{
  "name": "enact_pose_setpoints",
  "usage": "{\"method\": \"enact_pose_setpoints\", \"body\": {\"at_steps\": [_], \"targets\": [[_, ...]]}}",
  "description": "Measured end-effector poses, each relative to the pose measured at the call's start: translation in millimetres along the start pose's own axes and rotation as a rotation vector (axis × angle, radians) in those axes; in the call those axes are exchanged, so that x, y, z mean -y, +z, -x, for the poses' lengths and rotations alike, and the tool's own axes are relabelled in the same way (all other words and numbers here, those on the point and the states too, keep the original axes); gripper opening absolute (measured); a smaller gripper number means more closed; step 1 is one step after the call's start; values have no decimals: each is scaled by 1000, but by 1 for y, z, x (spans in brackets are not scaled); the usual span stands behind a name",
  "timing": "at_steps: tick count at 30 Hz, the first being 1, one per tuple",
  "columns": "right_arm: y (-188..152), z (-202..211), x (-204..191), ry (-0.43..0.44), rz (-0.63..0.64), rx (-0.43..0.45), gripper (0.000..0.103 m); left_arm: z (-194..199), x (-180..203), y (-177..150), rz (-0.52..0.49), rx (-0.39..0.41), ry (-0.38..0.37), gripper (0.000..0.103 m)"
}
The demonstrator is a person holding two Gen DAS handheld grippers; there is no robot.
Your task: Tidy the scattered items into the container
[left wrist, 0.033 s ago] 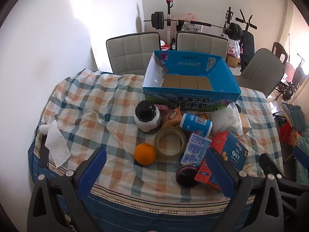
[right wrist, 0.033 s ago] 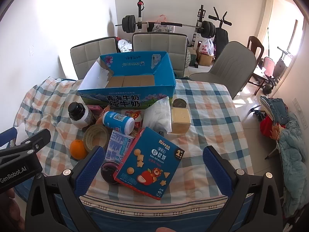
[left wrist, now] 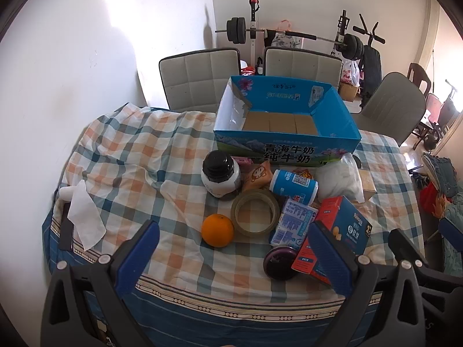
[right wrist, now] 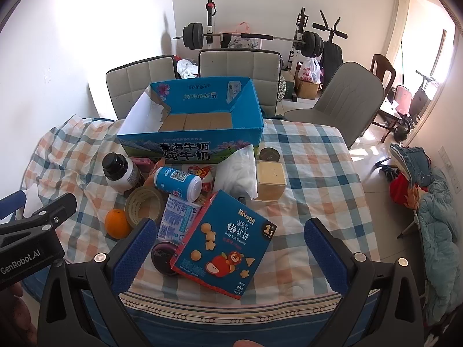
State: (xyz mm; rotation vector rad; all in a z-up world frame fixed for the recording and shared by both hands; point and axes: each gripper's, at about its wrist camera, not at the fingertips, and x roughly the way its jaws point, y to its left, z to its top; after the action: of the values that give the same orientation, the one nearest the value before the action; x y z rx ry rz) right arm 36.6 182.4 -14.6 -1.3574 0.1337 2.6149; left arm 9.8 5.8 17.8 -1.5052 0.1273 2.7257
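Scattered items are heaped just in front of the blue milk carton box (left wrist: 286,133), which stands open-topped and seemingly unfilled at the far side of the checked tablecloth (left wrist: 121,156). Taken from left to right, a white tissue (left wrist: 85,217) is seen well apart at the near edge, then a black-capped jar (left wrist: 220,173), an orange (left wrist: 217,230) just beside a tape roll (left wrist: 255,212), a blue-and-white canister (left wrist: 292,186) lying on its side, a small milk carton (left wrist: 293,222), a dark round tin (left wrist: 279,263) and a biscuit box (right wrist: 224,243) propped on its neighbours. The left gripper (left wrist: 231,260) and the right gripper (right wrist: 225,254) are held back at the near table edge, jaws spread wide and nothing gripped, probably so that a first pick may be chosen. A clear box of yellow sheets (right wrist: 270,180) and a white plastic bag (right wrist: 238,173) are shown plainly only by the right wrist view; the tissue is shown whole only by the left.
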Motion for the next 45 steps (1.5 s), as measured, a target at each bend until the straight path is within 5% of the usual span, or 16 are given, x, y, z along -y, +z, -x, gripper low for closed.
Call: {"method": "enact_pose_setpoints", "body": {"at_steps": [39,45], "targets": [[7,4,-6,37,12,29,103,4,-8,5,4,15,12,103],[9,2,-1,48,9,30,103,-4,-6,12,17,21,-35,103]]}}
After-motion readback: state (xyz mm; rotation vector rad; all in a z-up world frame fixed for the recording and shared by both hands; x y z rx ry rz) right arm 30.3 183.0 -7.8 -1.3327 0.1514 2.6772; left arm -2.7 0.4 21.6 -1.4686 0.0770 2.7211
